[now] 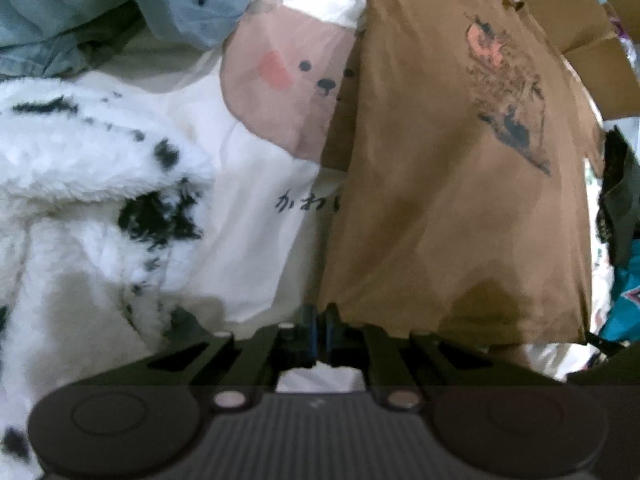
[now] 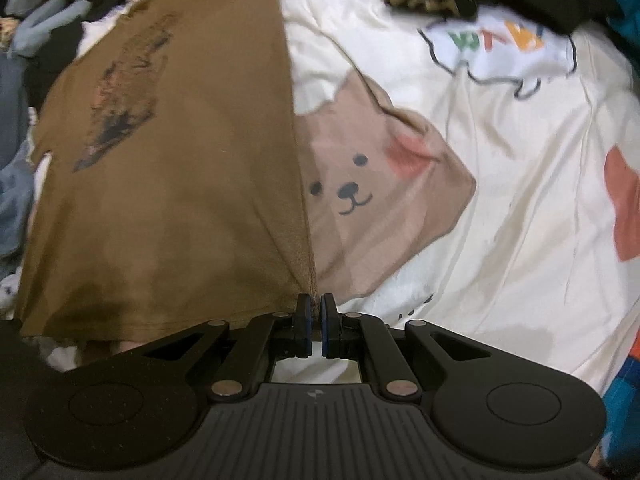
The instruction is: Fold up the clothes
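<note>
Left wrist view: fluffy white garment with black patches [image 1: 92, 184] at left; denim [image 1: 60, 12] far left. Brown T-shirt [image 1: 440, 160] spread over white bear-print sheet [image 1: 248, 168], cardboard boxes [image 1: 568, 8] far right. Left gripper [image 1: 319, 320] jaws closed tight, pinching near left hem corner of shirt. Right wrist view: brown T-shirt [image 2: 180, 160] at left, bear-print sheet [image 2: 500, 200] at right. Right gripper [image 2: 316, 320] jaws nearly closed, clamping shirt's near right hem corner.
</note>
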A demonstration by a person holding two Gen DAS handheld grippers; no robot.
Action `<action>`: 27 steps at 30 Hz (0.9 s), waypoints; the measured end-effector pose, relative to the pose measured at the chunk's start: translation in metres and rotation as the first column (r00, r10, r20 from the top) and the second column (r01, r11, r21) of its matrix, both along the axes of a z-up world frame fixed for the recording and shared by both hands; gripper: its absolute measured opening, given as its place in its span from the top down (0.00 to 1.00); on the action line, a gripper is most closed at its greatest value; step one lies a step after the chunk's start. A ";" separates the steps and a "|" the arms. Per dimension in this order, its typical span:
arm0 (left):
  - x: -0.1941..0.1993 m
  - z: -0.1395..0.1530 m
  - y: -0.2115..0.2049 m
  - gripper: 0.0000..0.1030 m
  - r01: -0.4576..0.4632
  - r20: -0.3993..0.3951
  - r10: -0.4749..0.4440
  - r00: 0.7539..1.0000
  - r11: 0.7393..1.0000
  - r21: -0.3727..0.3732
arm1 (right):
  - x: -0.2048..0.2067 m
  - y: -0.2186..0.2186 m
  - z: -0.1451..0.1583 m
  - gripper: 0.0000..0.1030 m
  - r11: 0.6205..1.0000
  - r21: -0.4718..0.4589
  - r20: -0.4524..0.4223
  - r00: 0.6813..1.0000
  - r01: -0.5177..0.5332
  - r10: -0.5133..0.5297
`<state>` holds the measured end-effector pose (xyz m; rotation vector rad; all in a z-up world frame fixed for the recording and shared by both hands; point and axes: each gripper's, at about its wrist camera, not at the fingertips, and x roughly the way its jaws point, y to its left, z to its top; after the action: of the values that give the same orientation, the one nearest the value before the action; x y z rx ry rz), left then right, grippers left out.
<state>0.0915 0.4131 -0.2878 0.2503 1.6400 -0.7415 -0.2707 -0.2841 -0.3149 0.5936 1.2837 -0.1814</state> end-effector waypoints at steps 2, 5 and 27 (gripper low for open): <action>0.002 0.008 -0.001 0.96 -0.001 0.003 0.001 1.000 1.000 -0.021 | 0.001 -0.005 0.015 0.99 1.000 0.010 0.028 0.999 0.018 -0.018; 0.005 0.021 -0.006 0.96 -0.010 0.003 0.010 1.000 0.999 -0.054 | 0.006 -0.005 0.035 0.99 1.000 0.014 0.069 0.997 0.016 -0.017; 0.001 -0.025 -0.003 0.96 0.011 0.015 -0.011 1.000 0.999 0.050 | 0.007 -0.006 0.002 0.99 0.999 -0.035 -0.011 1.000 0.017 -0.018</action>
<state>0.0930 0.4102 -0.3126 0.3001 1.6451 -0.7062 -0.2638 -0.2903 -0.3132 0.5747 1.2839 -0.2215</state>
